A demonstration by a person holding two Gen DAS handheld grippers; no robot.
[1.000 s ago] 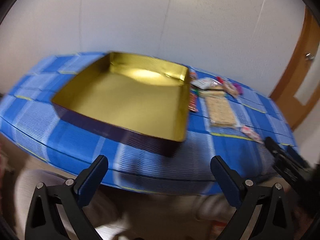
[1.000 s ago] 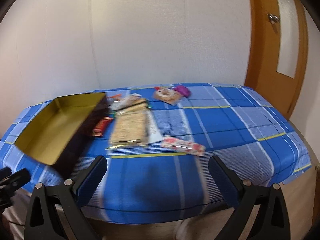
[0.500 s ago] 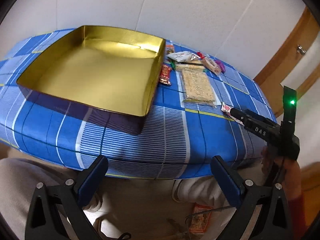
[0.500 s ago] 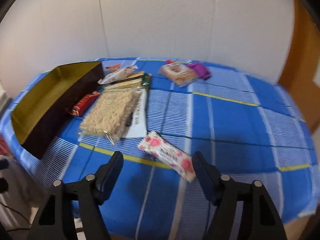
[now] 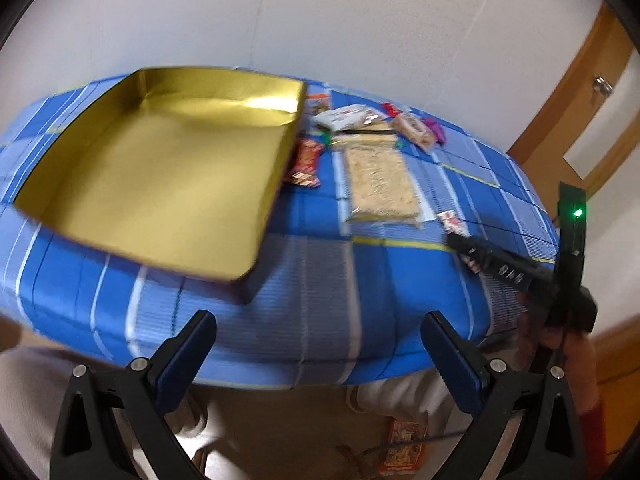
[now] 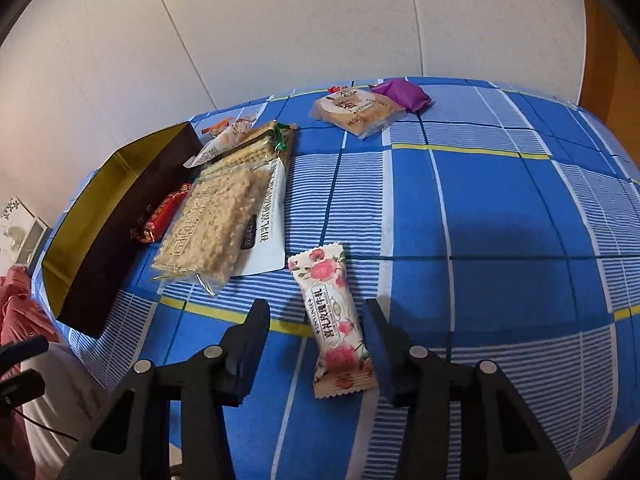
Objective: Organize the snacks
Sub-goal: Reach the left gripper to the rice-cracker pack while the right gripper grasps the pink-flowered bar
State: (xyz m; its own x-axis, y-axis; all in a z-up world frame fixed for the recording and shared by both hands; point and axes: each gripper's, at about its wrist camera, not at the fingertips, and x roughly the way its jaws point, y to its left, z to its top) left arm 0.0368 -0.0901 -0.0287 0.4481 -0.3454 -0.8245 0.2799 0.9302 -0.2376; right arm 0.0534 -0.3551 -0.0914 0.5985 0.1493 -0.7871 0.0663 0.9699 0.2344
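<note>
The right gripper [image 6: 316, 326] is being closed around the rose-patterned snack bar [image 6: 334, 320], not yet pinched. The left gripper [image 5: 318, 342] is held released, with the gold-lined box [image 5: 160, 168] ahead.

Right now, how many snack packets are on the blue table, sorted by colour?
Rose-print white packet: 1
Red packet: 1
Purple packet: 1
Clear cracker packs: 2
Tan pastry packet: 1
White-and-orange packets: 2
Total: 8
</note>
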